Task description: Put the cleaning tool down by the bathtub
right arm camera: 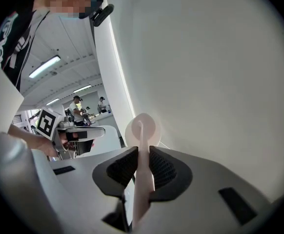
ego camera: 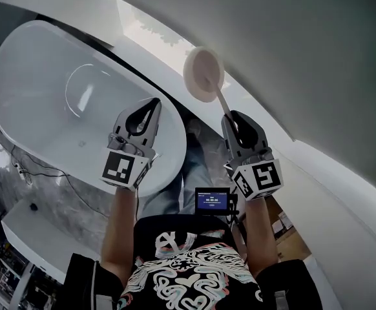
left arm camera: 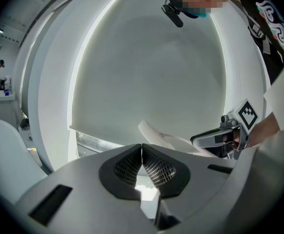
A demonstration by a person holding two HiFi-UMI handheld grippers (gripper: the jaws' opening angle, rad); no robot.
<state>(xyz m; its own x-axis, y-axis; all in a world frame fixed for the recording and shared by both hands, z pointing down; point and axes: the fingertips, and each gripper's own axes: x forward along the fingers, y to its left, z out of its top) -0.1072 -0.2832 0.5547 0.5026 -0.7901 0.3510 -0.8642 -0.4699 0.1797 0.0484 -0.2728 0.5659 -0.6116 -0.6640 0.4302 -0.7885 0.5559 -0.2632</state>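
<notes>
Head view: right gripper (ego camera: 230, 117) tight on cleaning tool (ego camera: 204, 75), left gripper (ego camera: 154, 103) closed alongside.

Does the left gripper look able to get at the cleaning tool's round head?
Probably yes: nothing lies between the left gripper and the cleaning tool held by the right gripper, but its jaws are shut and must open first.

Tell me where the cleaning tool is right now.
In the head view the cleaning tool is right of centre, its handle clamped in the right gripper, with its round head up, to the right of the bathtub.
</notes>
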